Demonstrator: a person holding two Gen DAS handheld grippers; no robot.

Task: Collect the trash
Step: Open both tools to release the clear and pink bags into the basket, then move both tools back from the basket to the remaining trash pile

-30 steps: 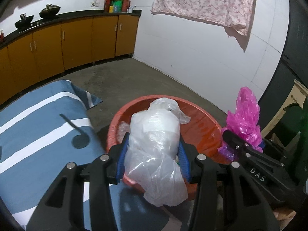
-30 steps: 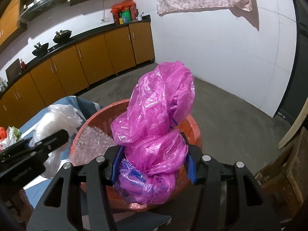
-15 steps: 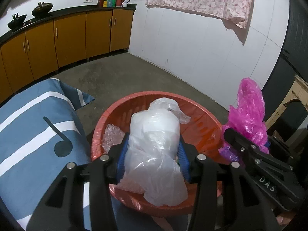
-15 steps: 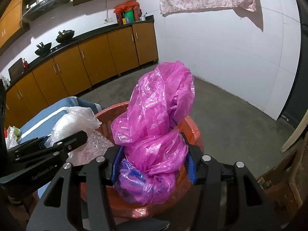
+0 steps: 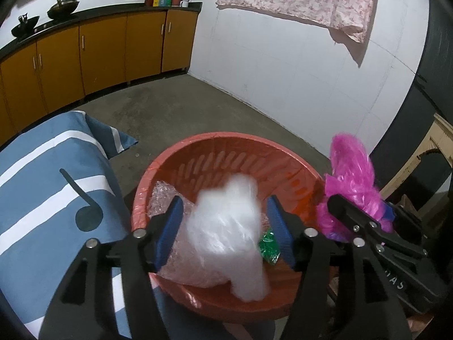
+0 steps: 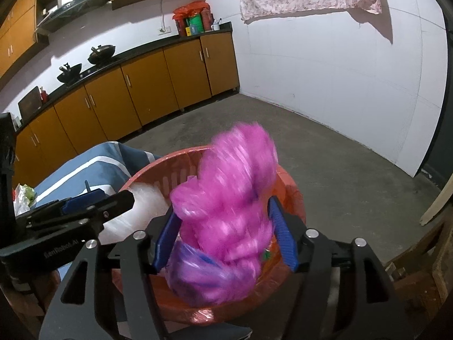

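Left hand-held gripper (image 5: 223, 226): jaws just been opening, blue pads apart, no longer pressing blurred white plastic bag (image 5: 226, 232) between them, over red basket (image 5: 226, 147). Right hand-held gripper (image 6: 225, 232): jaws also just been opening, gap beside blurred pink plastic bag (image 6: 226, 206), above same basket. Bubble wrap (image 5: 161, 195) and green wrapper (image 5: 269, 243) inside basket. Further: blue striped cloth (image 5: 42, 184), orange cabinets (image 5: 93, 53).

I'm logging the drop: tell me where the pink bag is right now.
In the right wrist view the pink bag hangs blurred between the right claw's just-opened jaws, above the red basket.
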